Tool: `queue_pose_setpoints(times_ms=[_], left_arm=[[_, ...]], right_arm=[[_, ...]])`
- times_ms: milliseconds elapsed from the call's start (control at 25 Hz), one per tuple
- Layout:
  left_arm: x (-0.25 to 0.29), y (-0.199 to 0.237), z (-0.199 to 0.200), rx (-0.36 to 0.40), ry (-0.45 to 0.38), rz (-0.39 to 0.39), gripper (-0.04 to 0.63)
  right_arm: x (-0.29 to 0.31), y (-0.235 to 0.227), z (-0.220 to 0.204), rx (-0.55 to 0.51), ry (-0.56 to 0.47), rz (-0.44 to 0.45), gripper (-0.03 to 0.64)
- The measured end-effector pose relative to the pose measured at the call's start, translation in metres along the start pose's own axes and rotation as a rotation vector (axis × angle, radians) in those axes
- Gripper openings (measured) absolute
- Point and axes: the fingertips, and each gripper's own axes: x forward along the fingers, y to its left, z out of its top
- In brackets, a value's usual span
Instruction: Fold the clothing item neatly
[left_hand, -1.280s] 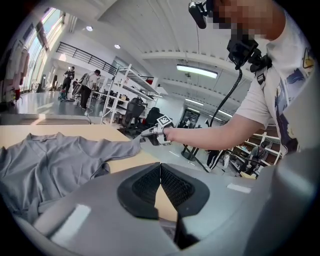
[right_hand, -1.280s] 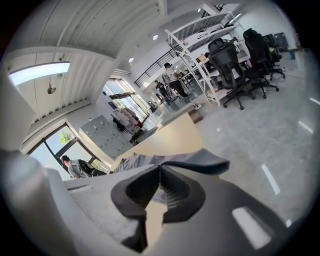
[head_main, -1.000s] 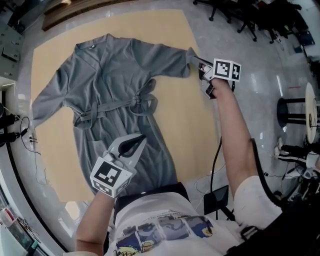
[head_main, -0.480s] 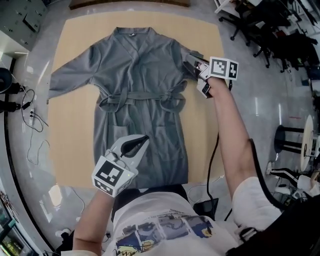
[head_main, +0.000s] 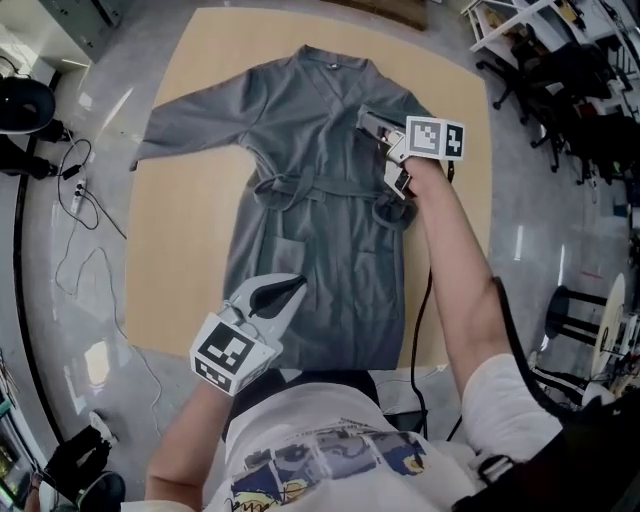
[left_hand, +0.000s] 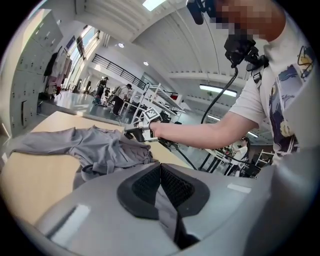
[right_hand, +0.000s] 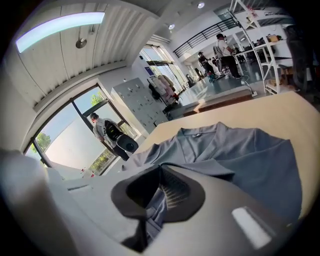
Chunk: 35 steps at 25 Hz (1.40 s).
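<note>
A grey robe (head_main: 320, 230) lies face up on the wooden table (head_main: 190, 260), collar at the far end and belt (head_main: 300, 190) tied at the waist. Its left sleeve (head_main: 190, 120) stretches out to the side. My right gripper (head_main: 372, 124) is shut on the right sleeve's cuff and holds it over the robe's chest; the right gripper view shows grey cloth (right_hand: 156, 202) pinched between the pads. My left gripper (head_main: 298, 287) hovers shut over the lower skirt. A thin grey sliver shows between its pads (left_hand: 172, 187); I cannot tell whether it is cloth.
Cables (head_main: 85, 200) trail over the floor left of the table. Office chairs (head_main: 560, 90) and a stool (head_main: 600, 310) stand to the right. People stand far off in the hall (right_hand: 107, 132).
The right gripper has carried the right sleeve from stretched out sideways inward over the robe's chest. My view has shifted along the table; the left gripper has stayed over the skirt.
</note>
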Motion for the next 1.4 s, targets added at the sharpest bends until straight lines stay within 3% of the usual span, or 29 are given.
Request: queue_pose_setpoints(times_ms=[480, 1200, 1400], left_arm=[[-0.050, 0.031, -0.019, -0.033, -0.017, 0.022, 0.008], [-0.082, 0.063, -0.023, -0.025, -0.008, -0.022, 0.008], [-0.084, 0.066, -0.021, -0.016, -0.008, -0.039, 0.008]], right_arm=[[0.090, 0.061, -0.056, -0.114, 0.167, 0.015, 0.017], [0.133, 0.075, -0.089, -0.330, 0.304, -0.127, 0.021], [0.137, 0.087, -0.097, -0.552, 0.362, -0.167, 0.048]])
